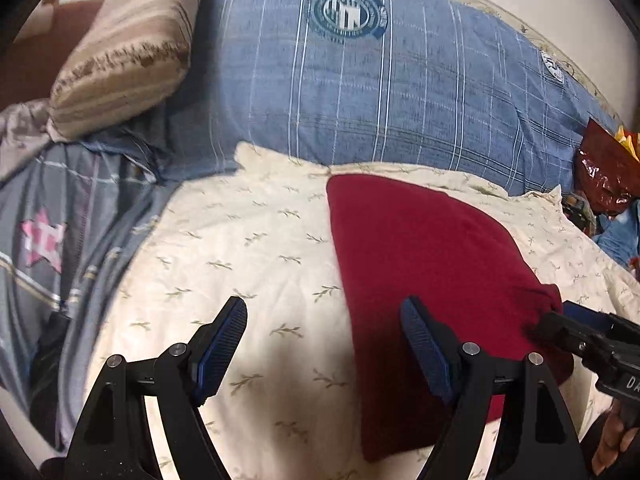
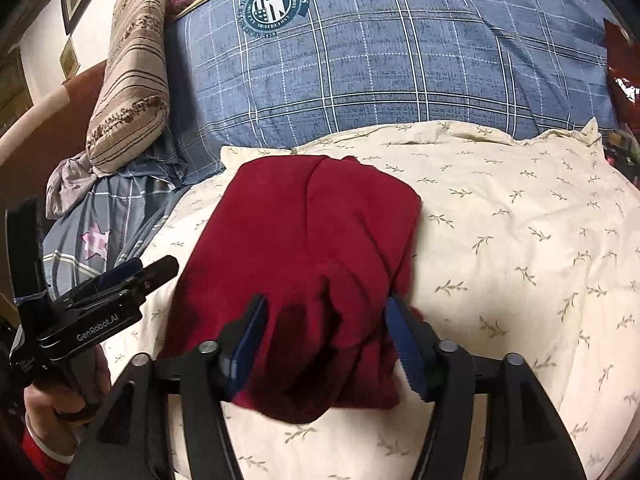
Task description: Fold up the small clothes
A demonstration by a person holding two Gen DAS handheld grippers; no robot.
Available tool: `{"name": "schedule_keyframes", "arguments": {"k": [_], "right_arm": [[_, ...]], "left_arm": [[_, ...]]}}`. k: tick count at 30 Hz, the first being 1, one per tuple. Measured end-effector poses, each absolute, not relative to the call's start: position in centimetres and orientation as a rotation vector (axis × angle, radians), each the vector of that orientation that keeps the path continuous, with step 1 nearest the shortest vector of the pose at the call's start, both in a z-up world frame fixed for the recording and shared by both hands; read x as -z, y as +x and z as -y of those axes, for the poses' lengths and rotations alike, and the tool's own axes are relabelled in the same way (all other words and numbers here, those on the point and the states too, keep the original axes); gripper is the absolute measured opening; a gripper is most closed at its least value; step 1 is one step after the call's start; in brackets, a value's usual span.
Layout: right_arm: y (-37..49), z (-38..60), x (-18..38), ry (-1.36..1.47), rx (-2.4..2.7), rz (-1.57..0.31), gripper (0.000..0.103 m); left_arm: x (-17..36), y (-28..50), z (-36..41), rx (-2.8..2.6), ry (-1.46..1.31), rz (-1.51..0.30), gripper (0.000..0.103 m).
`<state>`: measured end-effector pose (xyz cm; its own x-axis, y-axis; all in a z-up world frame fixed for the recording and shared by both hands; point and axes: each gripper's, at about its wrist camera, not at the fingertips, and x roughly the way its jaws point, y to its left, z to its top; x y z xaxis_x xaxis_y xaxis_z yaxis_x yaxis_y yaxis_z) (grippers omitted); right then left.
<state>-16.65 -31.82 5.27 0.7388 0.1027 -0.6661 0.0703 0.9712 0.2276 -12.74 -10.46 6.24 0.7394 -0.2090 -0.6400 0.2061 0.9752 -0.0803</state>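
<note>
Ribbed blue rubber lines the inner faces of both claws, good friction against knit cloth. The right gripper [image 2: 326, 344] stands with its jaws spread around the near end of the dark red garment [image 2: 304, 276]; the fabric bunches between the pads, but whether they touch it is hard to tell from this angle, so I take it as open and not yet pinching. The left gripper [image 1: 324, 344] is also spread wide and holds nothing, one finger over the bare cream cover and the other over the garment's left edge. The garment lies already folded into a compact, thick oblong on the cream leaf-sprigged duvet [image 2: 520, 240], running away from the claws toward the pillows. It looks soft, light and limp, with a matte fleecy or jersey nap, so it should sag and slip out of its fold if lifted by one layer. A safer hold is probably at the near corners, pinching through all layers, one claw on each side. Beyond it sit a blue plaid pillow [image 2: 380, 60] with a round crest and a firm, striped beige bolster [image 2: 128, 92], with crinkly red foil packaging [image 1: 604, 172] at the far right.
</note>
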Motion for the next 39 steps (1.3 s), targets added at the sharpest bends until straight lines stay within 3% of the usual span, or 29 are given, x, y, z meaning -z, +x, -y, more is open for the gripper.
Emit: {"name": "schedule_keyframes", "arguments": {"k": [12,39], "right_arm": [[-18.7,30.2,-6.6,0.263,-0.054,-0.7,0.068],[-18.5,30.2,-6.4,0.239,-0.073,-0.708,0.073]], "left_arm": [[-8.7,-19.4,9.5,0.206,0.035,-0.618,0.079],[-8.7,-18.8,9.0,0.171,0.075,-0.621,0.079]]}}
